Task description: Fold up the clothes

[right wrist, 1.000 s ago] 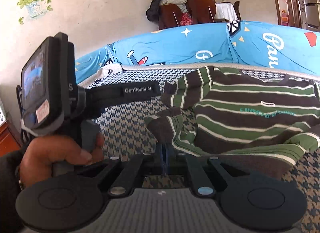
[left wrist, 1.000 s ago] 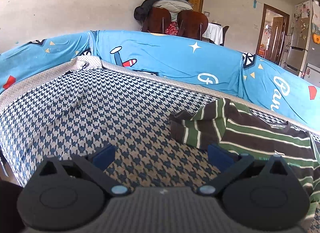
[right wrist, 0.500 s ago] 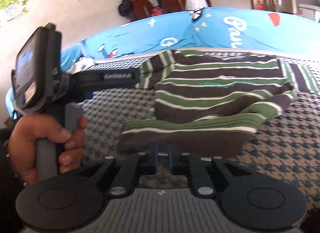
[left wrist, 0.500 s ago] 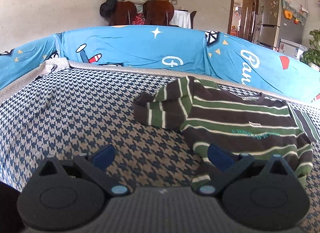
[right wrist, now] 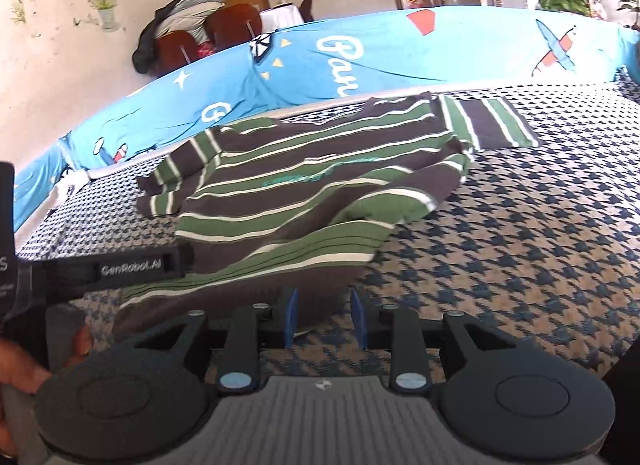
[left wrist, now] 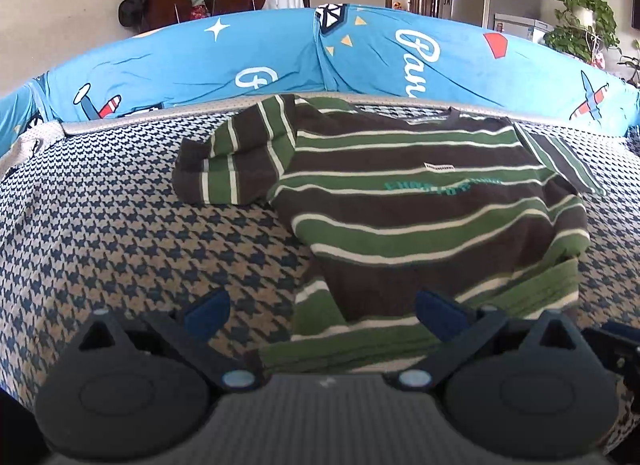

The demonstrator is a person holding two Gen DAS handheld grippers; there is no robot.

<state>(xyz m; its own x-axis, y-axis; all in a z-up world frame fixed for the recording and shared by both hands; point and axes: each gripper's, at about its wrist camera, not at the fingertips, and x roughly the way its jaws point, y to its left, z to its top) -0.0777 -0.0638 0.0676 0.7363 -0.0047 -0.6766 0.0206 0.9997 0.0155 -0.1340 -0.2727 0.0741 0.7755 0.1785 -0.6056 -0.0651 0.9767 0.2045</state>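
Right wrist view: right gripper (right wrist: 324, 319) just opening, striped shirt (right wrist: 304, 193) apparently released.

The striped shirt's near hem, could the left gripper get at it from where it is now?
Probably yes. The left gripper has its jaws wide apart, low over the striped shirt, whose near hem lies between them. Nothing covers that edge; the right gripper sits further along it, jaws just opened, apart from the cloth.

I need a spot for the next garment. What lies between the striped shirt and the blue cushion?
Only a bare strip of checkered cover, plain in the left wrist view.
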